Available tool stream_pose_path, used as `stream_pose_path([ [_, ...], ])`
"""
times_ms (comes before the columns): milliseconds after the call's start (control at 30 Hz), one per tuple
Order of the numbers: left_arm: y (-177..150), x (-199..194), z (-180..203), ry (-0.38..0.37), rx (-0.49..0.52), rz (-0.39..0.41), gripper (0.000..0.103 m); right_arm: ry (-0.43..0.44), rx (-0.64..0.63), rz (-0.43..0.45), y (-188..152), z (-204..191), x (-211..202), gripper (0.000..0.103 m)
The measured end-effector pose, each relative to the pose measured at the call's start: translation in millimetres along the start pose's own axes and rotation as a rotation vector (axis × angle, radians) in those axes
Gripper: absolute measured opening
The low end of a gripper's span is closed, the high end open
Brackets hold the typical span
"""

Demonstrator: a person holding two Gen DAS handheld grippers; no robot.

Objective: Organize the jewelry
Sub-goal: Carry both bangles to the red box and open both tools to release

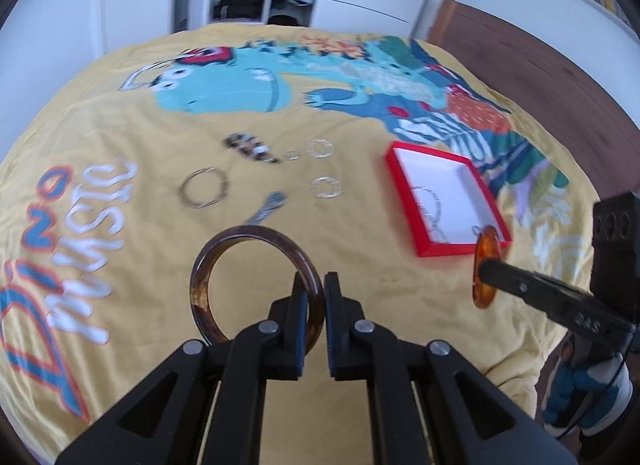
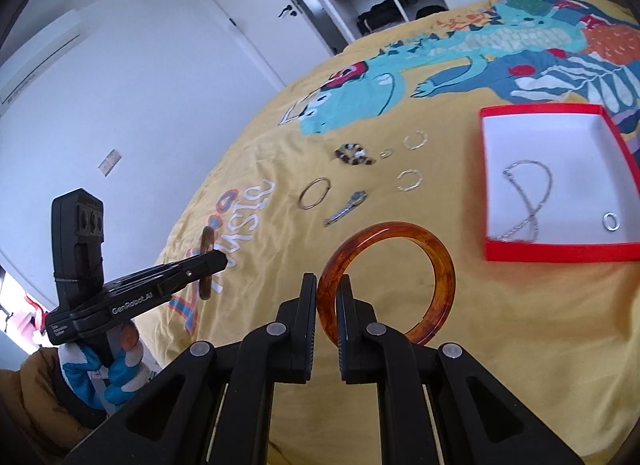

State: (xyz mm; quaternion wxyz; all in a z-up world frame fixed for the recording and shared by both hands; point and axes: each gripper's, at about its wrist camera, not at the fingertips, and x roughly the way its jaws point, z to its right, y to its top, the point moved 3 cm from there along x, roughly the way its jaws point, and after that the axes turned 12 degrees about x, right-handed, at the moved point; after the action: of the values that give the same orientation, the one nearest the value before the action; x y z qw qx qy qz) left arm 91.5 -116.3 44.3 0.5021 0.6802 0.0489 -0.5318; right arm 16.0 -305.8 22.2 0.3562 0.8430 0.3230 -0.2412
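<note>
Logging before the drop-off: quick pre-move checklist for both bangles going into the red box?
1. Left gripper jaws shut on the dark bangle: ok.
2. Right gripper jaws shut on the amber bangle: ok.
3. Red box open, unobstructed: ok.
4. Free floor in box beside silver chain and small ring: ok.
5. Both bangles lifted off the yellow bedspread: cannot tell.
6. Grip firm enough for transfer: cannot tell.

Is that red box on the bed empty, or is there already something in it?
Not empty. The red box, lidless, holds a silver chain necklace and a small silver ring on its white floor; the rest is bare.
</note>
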Motion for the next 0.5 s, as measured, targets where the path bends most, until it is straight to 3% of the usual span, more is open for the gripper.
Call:
stream_pose_path([
  [267, 94.8, 72.9, 91.4, -0.138, 0.148, 0.007, 0.007, -0.144, 0.011, 0.056, 73.3, 85.9, -22.3, 0.009],
  [500, 149.0, 170.6, 145.4, -0.168, 0.226, -0.040, 0.007, -0.239, 0.022, 0.021, 123.5, 161.0, 4.4, 0.009],
])
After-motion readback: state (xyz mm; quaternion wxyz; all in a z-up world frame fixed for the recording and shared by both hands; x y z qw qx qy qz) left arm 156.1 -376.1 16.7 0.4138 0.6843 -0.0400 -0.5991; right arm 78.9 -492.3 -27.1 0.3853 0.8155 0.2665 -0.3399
